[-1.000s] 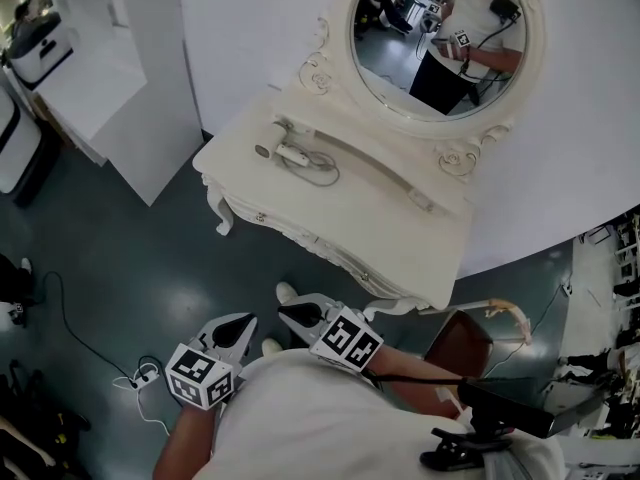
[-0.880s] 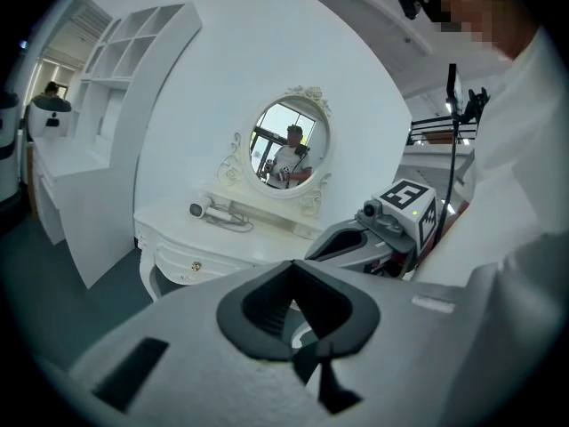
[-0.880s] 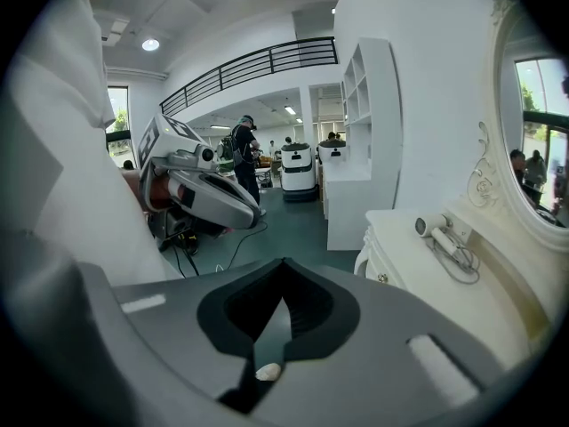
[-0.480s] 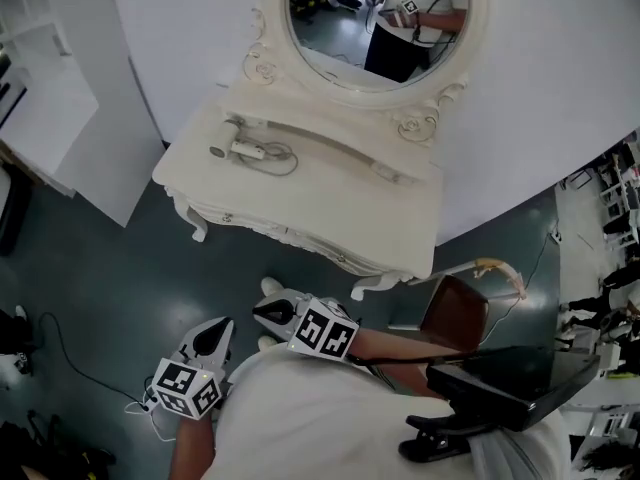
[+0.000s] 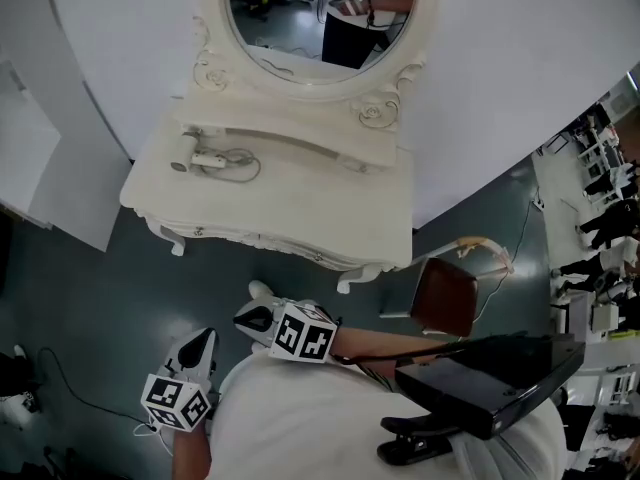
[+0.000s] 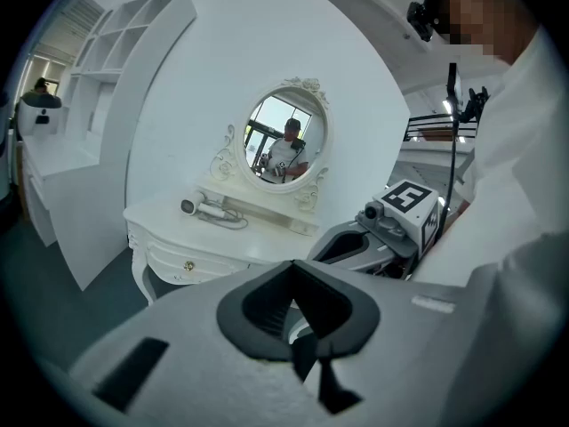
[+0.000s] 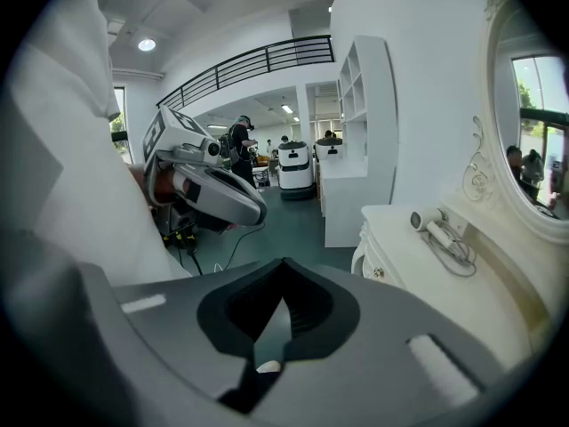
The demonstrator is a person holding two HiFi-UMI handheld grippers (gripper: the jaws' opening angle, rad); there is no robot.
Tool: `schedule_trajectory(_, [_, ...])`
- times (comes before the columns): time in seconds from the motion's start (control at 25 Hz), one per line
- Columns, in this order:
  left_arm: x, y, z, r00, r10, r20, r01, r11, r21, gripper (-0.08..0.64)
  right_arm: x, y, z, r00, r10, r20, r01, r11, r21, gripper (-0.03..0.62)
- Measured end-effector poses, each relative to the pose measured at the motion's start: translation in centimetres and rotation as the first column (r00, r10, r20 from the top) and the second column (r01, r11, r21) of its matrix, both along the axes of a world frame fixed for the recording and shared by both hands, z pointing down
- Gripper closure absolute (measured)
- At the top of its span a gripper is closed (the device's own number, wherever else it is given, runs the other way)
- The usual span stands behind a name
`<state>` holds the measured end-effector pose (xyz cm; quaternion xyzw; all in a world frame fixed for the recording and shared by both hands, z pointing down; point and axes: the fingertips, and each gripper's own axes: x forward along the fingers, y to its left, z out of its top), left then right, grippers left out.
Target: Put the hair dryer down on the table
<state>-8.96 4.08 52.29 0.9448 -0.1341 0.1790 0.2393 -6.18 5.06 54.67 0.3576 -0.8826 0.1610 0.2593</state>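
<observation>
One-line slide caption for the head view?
Hair dryer lies on the dressing table below the mirror; left gripper and right gripper, shut and empty, near the person's torso.

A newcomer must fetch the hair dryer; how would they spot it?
Find the cream dressing table below the oval mirror. The hair dryer lies on its top at the back left, facing the mirror. It is the only loose item there, white with a looped cord beside it.
</observation>
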Motion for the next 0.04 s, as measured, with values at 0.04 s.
schedule_trajectory(0.04, [0.26, -0.13, 0.05, 1.000, 0.003, 0.000, -0.003, 1.000, 0.000, 0.558, 0.26, -0.08, 0.13, 1.000, 0.003, -0.001, -0.003, 1.000, -0.002, 0.592])
